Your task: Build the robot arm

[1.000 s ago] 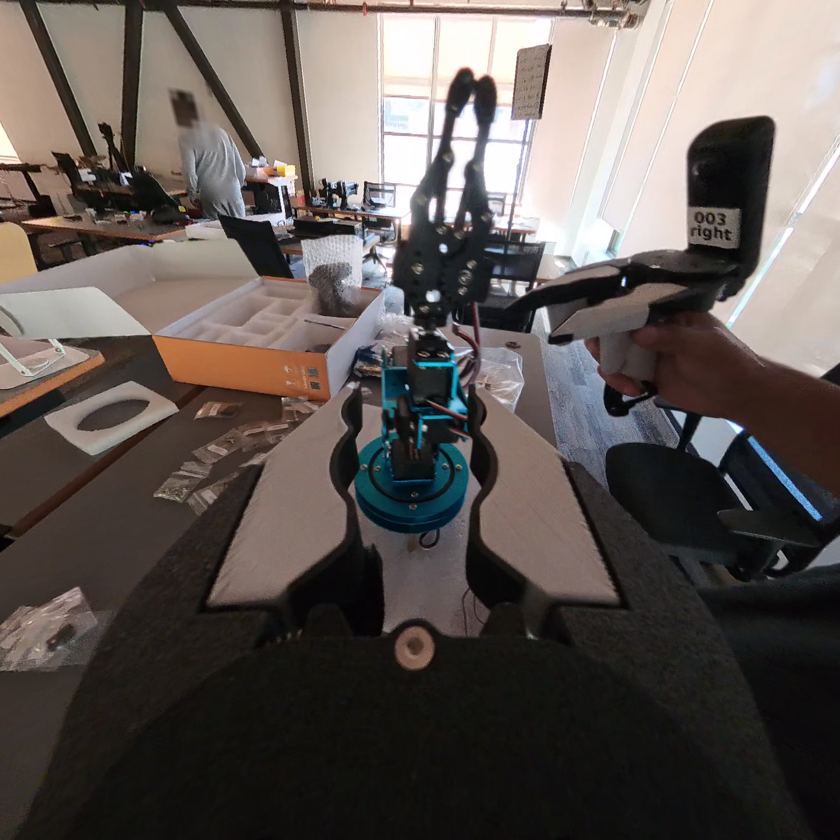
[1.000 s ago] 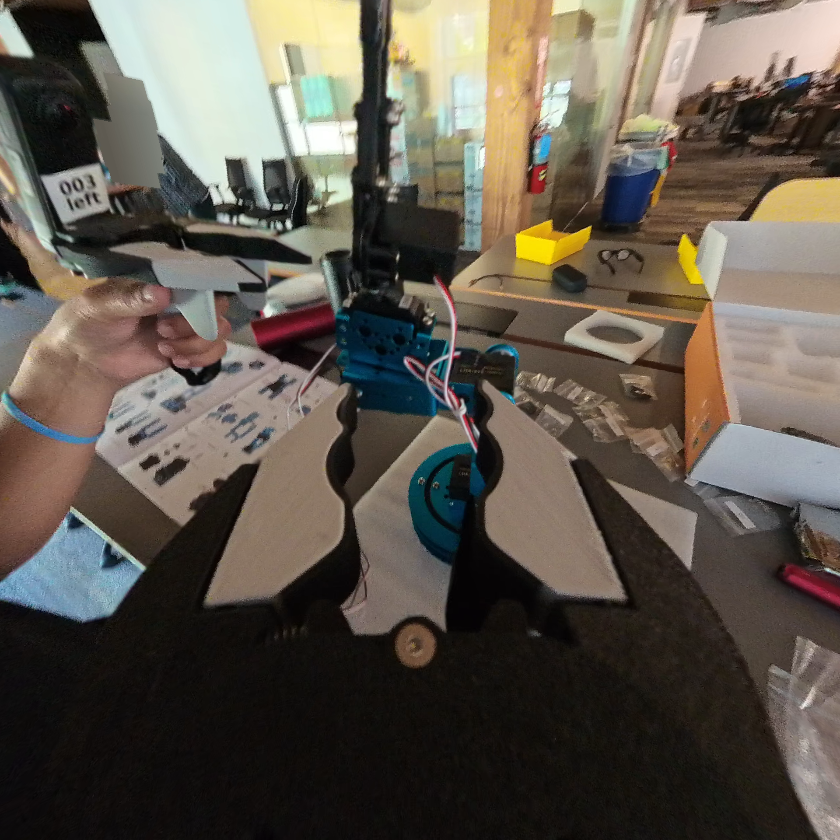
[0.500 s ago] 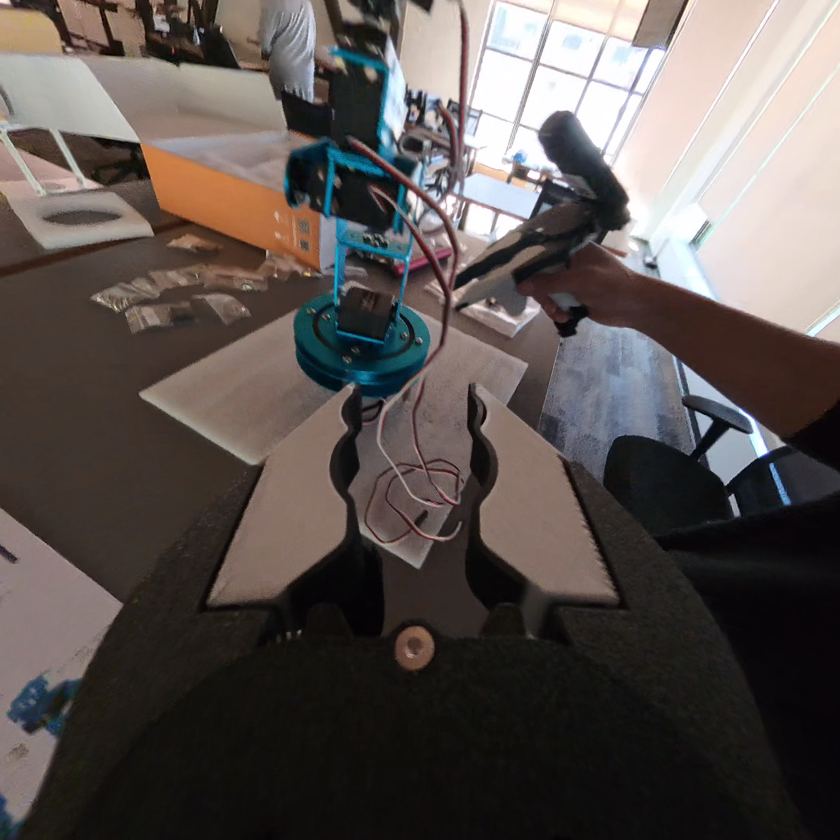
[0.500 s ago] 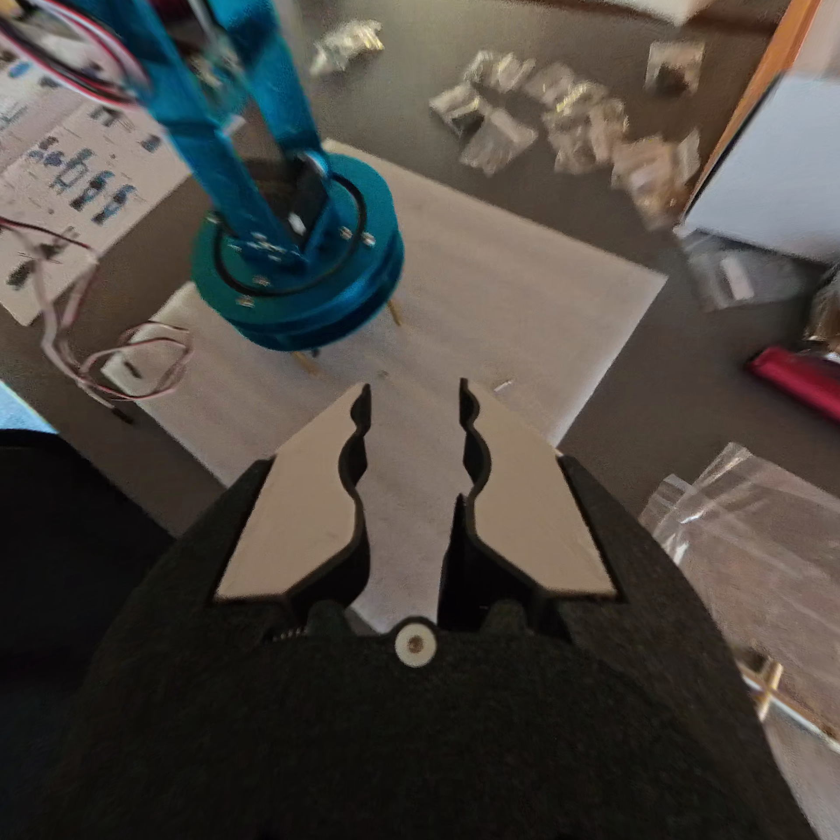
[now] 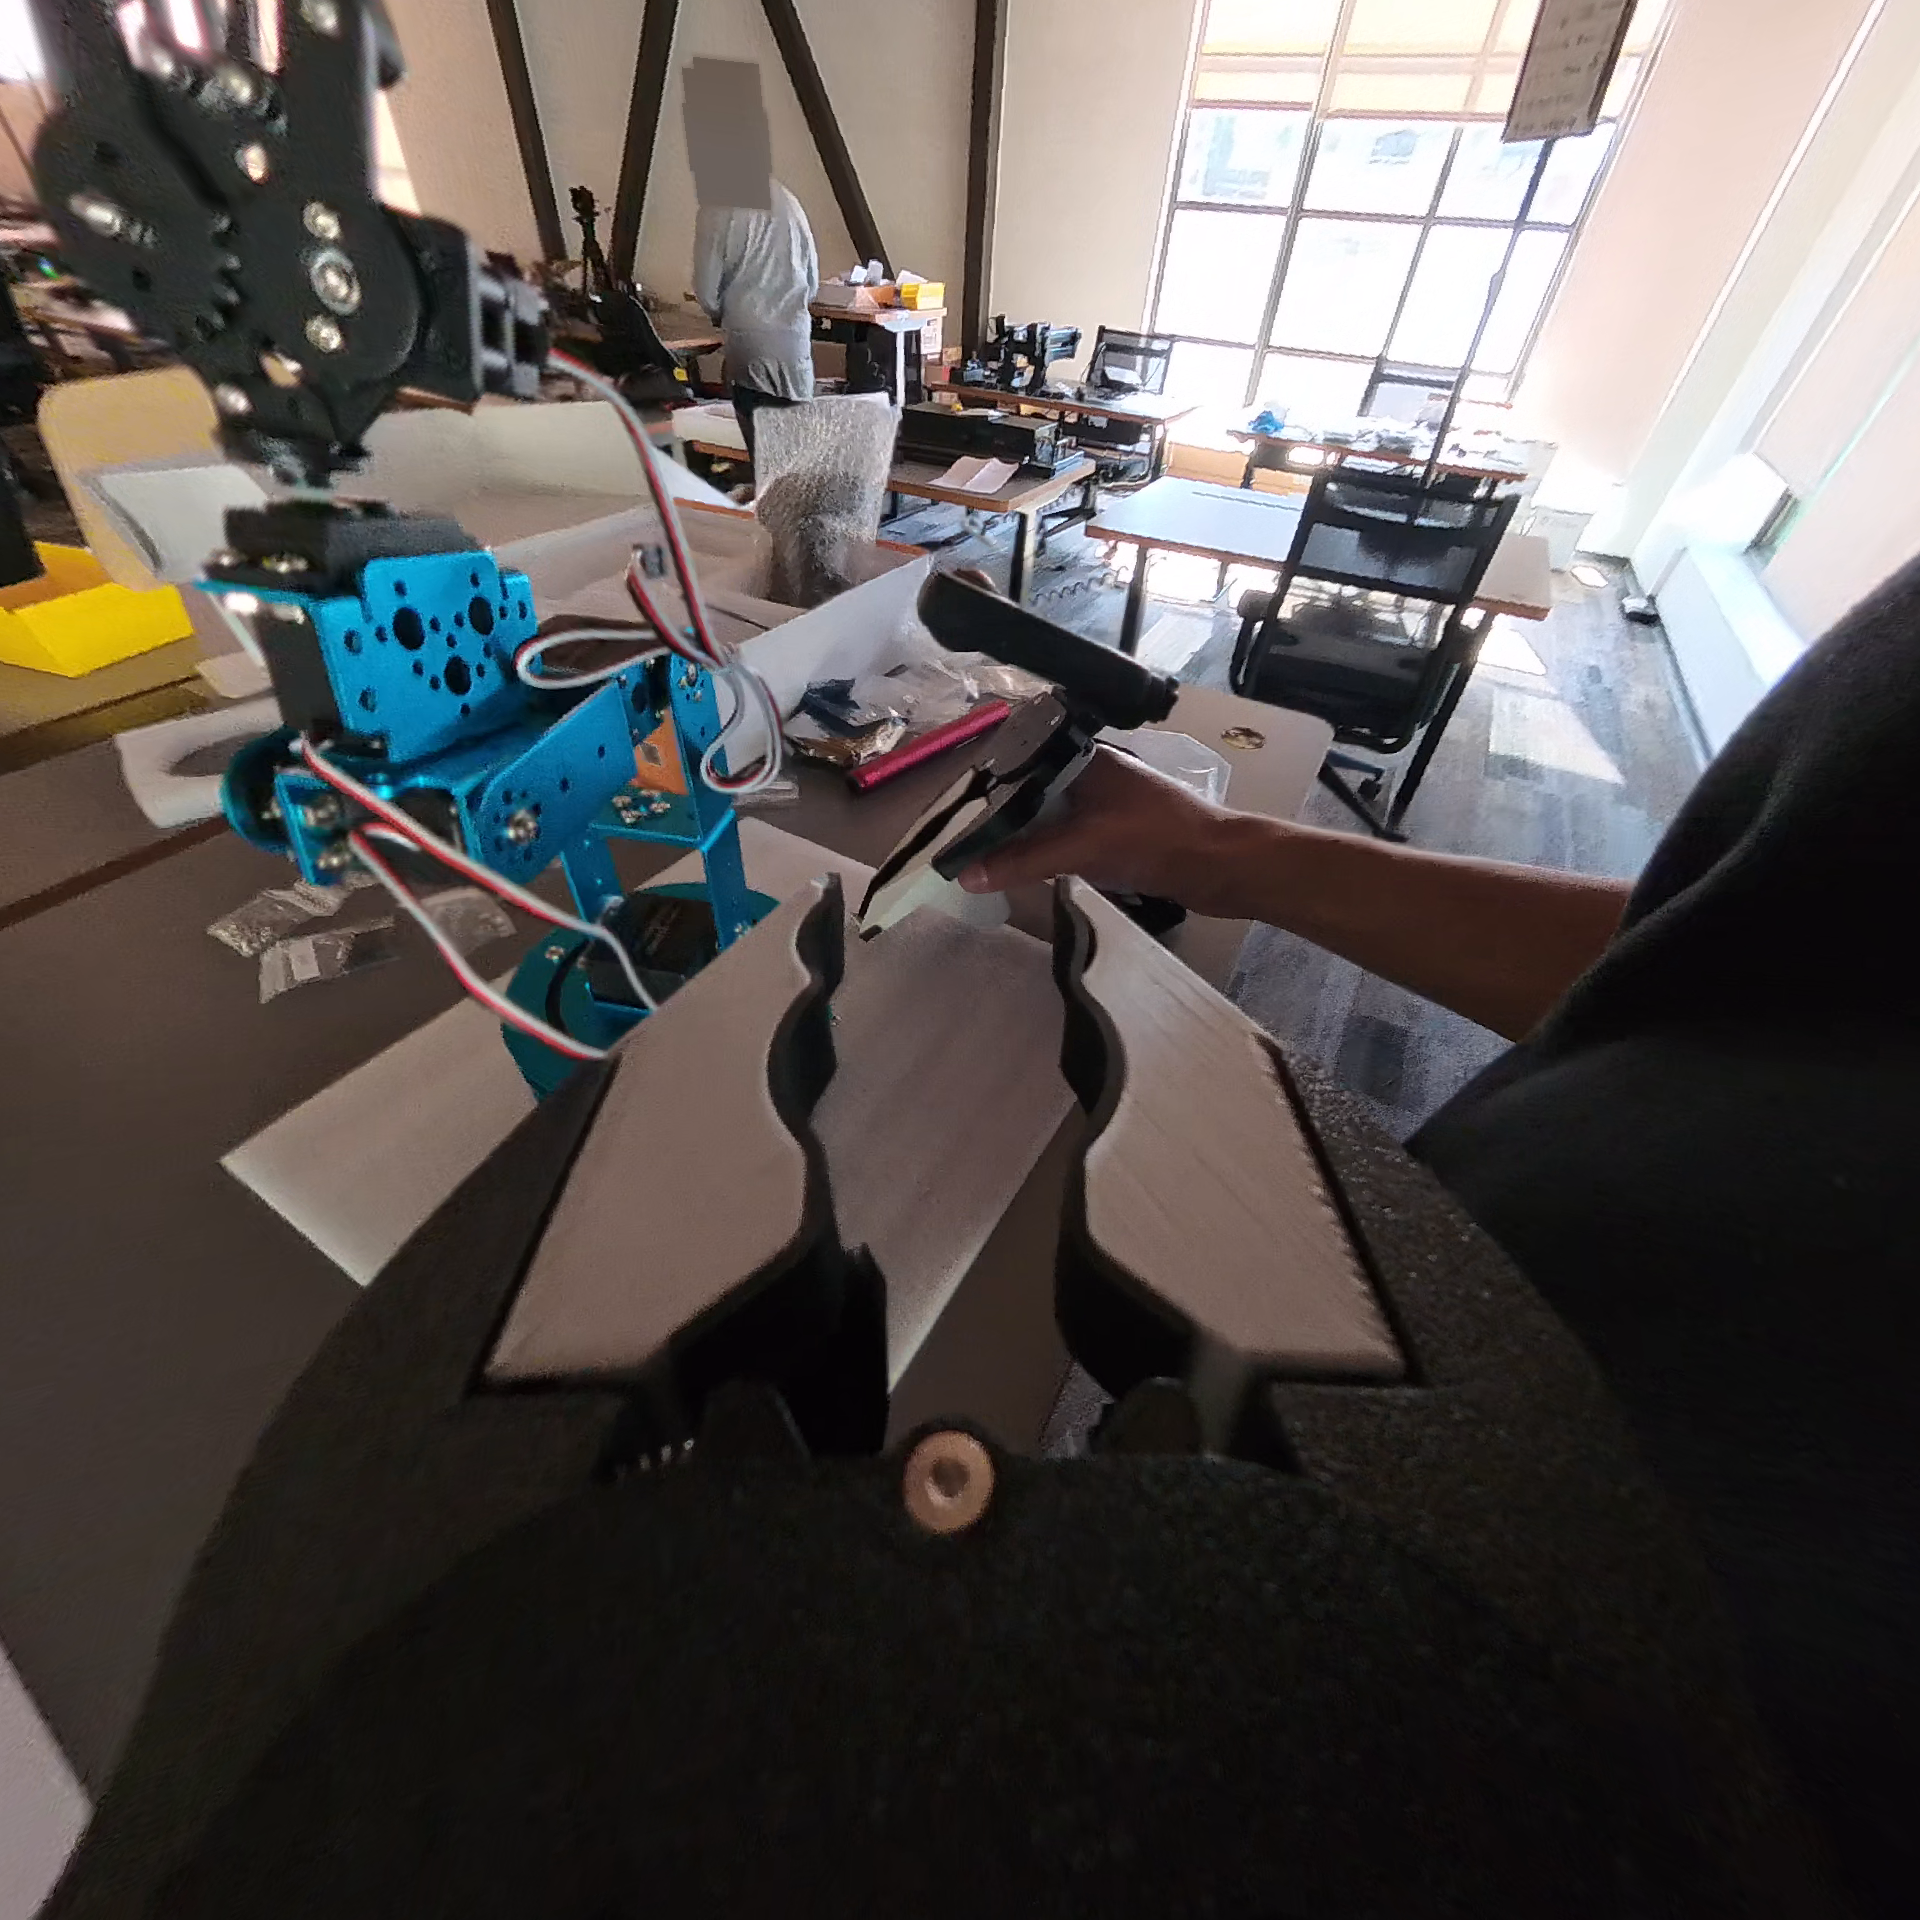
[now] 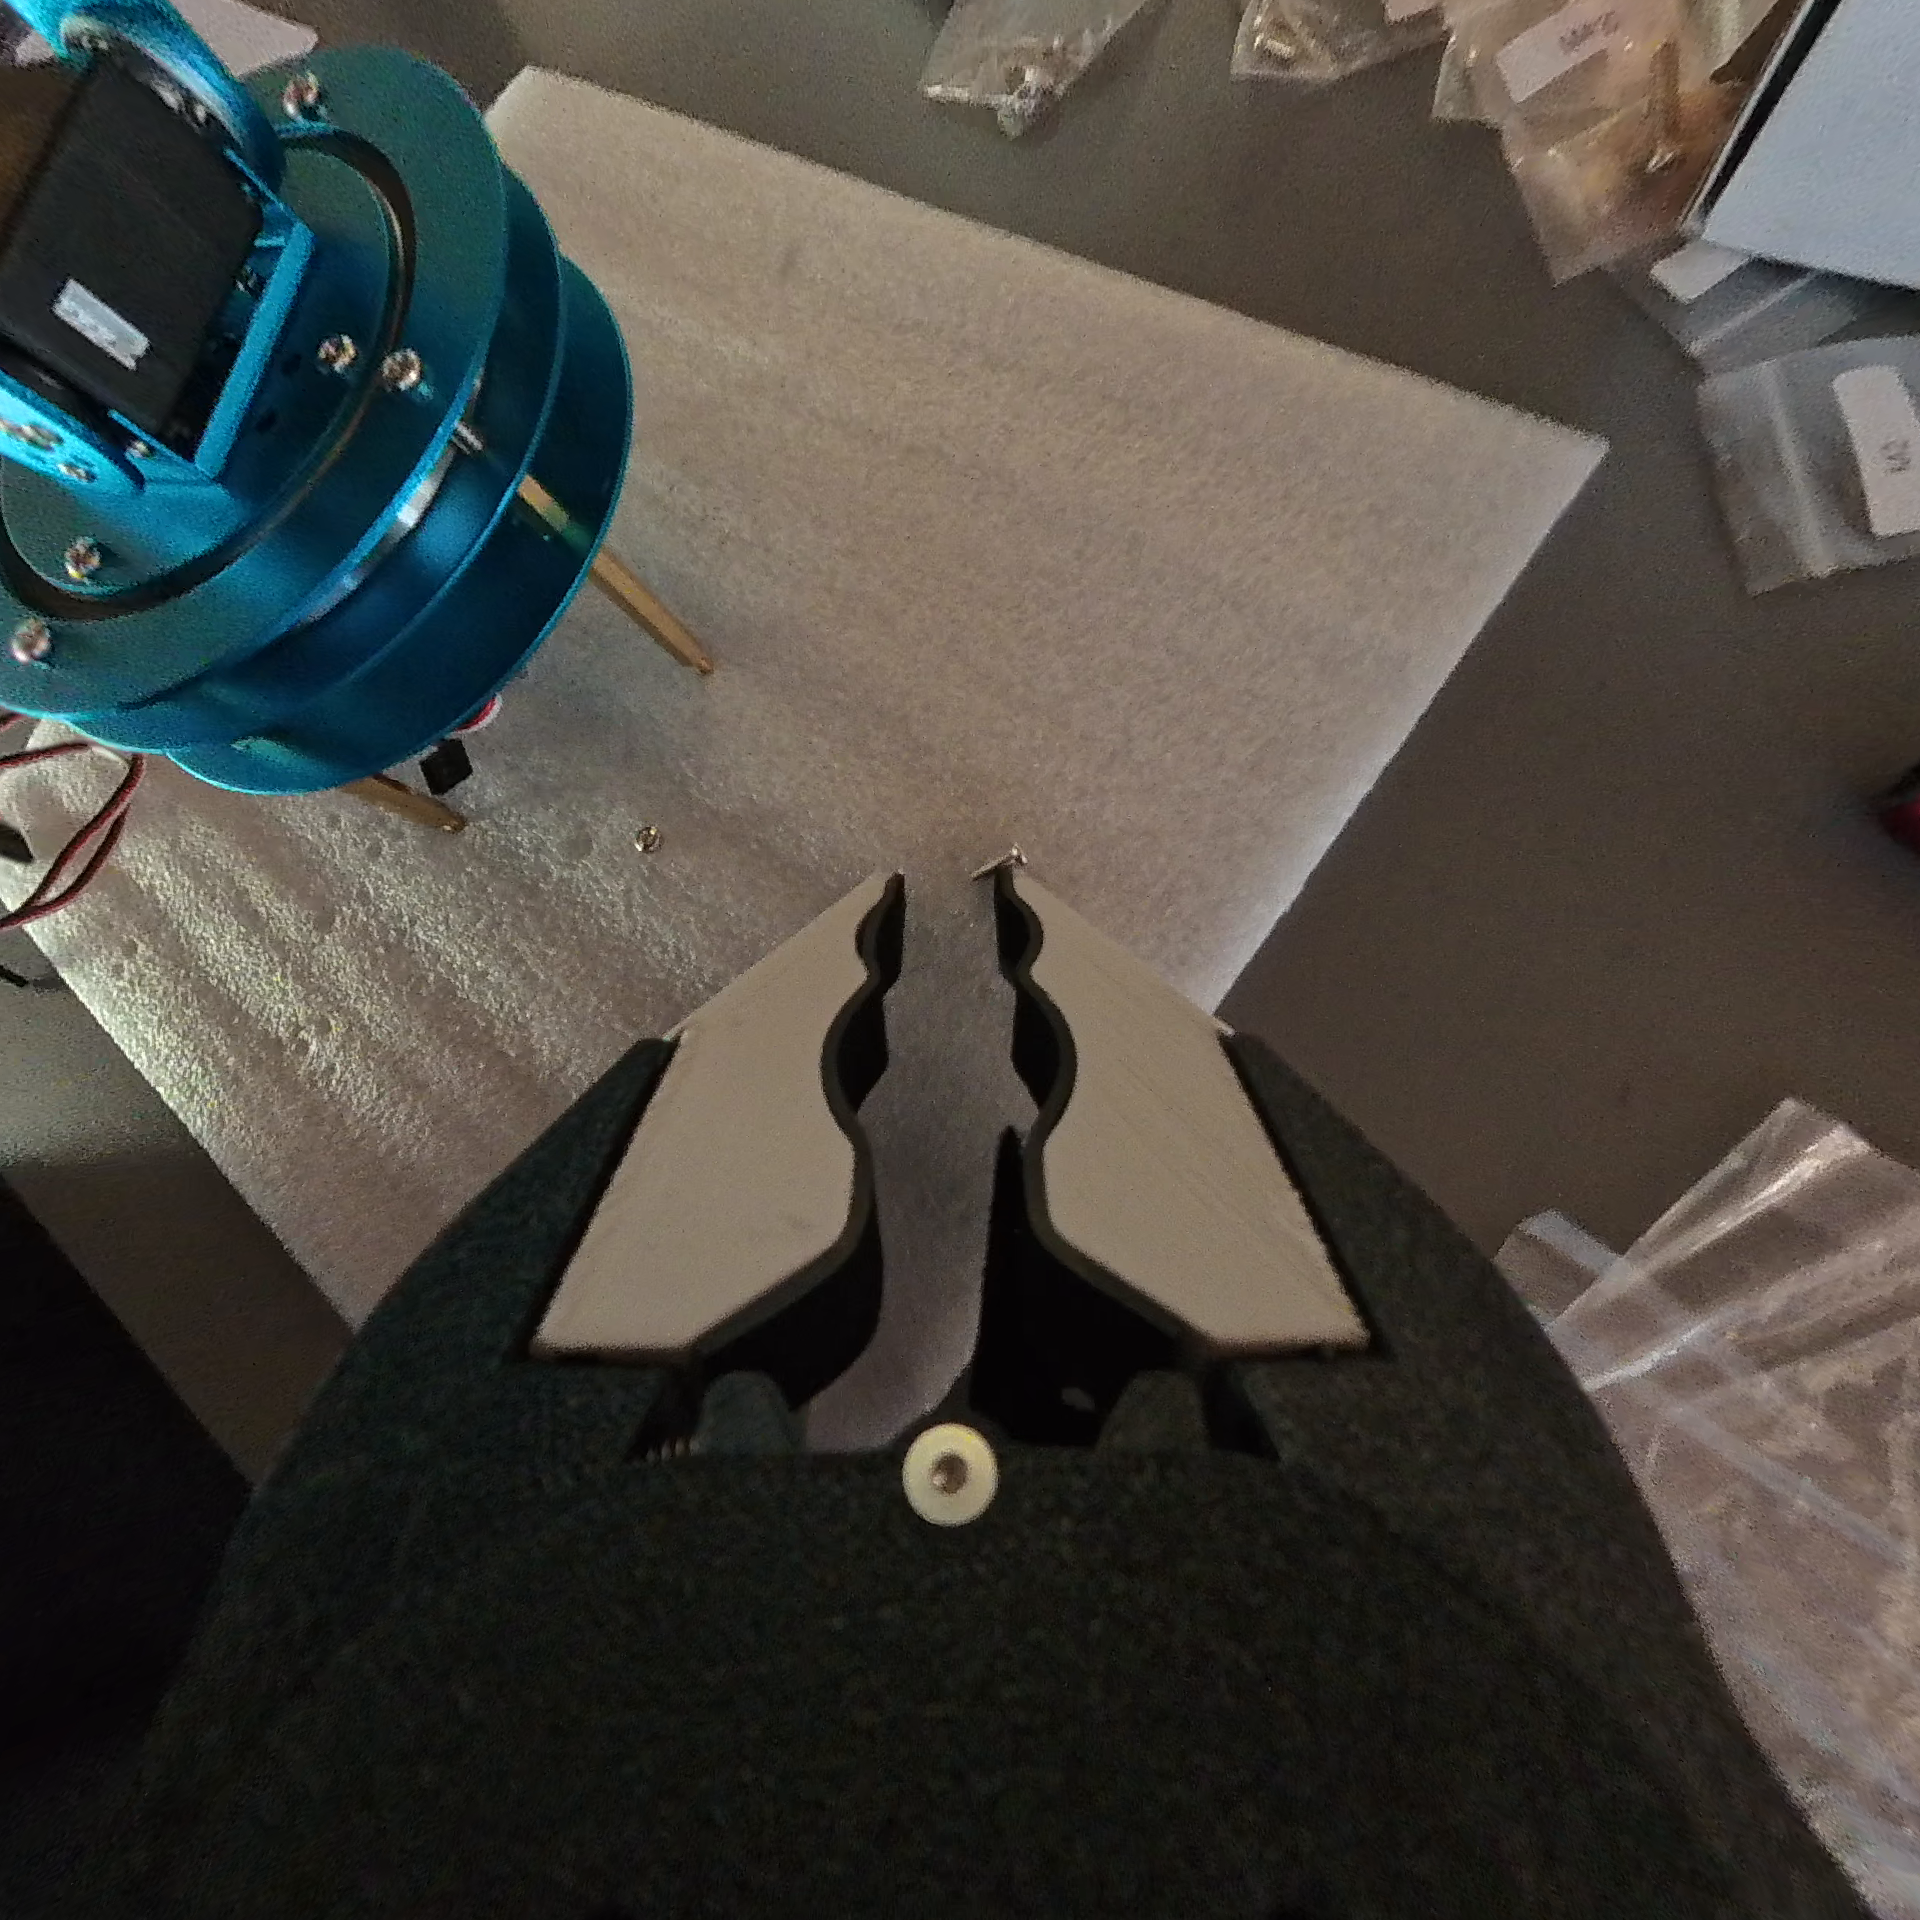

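Note:
A small blue metal robot arm [image 5: 436, 717] with a black claw [image 5: 260, 249] and red-white wires stands on a white foam sheet [image 5: 935, 1039]. Its round blue base [image 6: 312, 468] rests on brass standoffs [image 6: 649, 618]. My left gripper [image 5: 945, 904] is open and empty, just right of the arm's base. My right gripper [image 6: 948, 883] points down at the foam sheet [image 6: 987, 468] with a narrow gap between its jaws and nothing in it. A tiny screw [image 6: 1013, 857] lies at its right fingertip, and another small screw [image 6: 647, 837] lies to the left. The right gripper [image 5: 997, 800] also shows in the left wrist view, held by a hand.
Small plastic parts bags [image 6: 1818, 468] lie on the dark table [image 6: 1558, 831] to the right, and a larger clear bag [image 6: 1766, 1403] lies nearer. An orange-and-white box [image 5: 810, 623], a red tube [image 5: 925, 748], a yellow bin [image 5: 83, 623] and an office chair [image 5: 1371, 623] stand behind. A person stands far back. The grippers' ends are close to 30 centimetres from one another.
My right gripper has dropped closer to the foam sheet beside the blue base, and its jaws have narrowed. My left gripper has shifted to the right of the robot arm.

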`<state>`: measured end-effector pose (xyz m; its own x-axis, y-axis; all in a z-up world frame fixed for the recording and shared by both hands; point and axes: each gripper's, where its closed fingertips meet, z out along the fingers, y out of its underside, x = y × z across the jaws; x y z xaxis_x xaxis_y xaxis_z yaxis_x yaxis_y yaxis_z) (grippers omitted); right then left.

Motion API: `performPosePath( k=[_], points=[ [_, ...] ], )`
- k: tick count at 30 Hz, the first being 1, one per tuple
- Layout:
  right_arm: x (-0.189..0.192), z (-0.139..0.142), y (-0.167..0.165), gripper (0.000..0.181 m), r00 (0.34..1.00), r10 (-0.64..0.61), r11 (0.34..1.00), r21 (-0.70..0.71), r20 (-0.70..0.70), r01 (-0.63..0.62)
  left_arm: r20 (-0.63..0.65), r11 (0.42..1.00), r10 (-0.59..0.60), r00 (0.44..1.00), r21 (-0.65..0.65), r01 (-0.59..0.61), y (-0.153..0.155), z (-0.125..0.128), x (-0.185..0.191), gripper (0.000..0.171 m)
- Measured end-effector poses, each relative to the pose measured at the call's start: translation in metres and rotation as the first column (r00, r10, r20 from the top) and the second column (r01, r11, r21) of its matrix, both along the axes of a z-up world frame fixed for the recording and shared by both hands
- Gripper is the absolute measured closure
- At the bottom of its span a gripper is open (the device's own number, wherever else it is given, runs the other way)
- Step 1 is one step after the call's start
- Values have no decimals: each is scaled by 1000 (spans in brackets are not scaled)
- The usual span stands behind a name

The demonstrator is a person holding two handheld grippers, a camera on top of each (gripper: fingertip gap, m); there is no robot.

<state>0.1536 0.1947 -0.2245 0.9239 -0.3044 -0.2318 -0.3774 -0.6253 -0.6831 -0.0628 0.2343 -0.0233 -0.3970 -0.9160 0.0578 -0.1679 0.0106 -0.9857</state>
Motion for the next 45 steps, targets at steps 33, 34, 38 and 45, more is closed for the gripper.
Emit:
performPosePath(
  k=[33,34,38,45],
  points=[
    [-133,154,-23,180,339,767,291,176,544,-940,-242,684,-108,964,-722,-104,-60,-46,82,152],
    [-133,154,-23,181,330,773,281,174,541,-944,-238,683,-105,966,-723,-104,-62,-46,82,153],
    [-136,156,-25,180,289,782,233,171,553,-957,-236,683,-112,965,-724,-98,-69,-45,84,159],
    [-136,155,-28,180,253,799,194,164,546,-967,-227,693,-131,965,-717,-75,-76,-43,85,168]
  ],
)
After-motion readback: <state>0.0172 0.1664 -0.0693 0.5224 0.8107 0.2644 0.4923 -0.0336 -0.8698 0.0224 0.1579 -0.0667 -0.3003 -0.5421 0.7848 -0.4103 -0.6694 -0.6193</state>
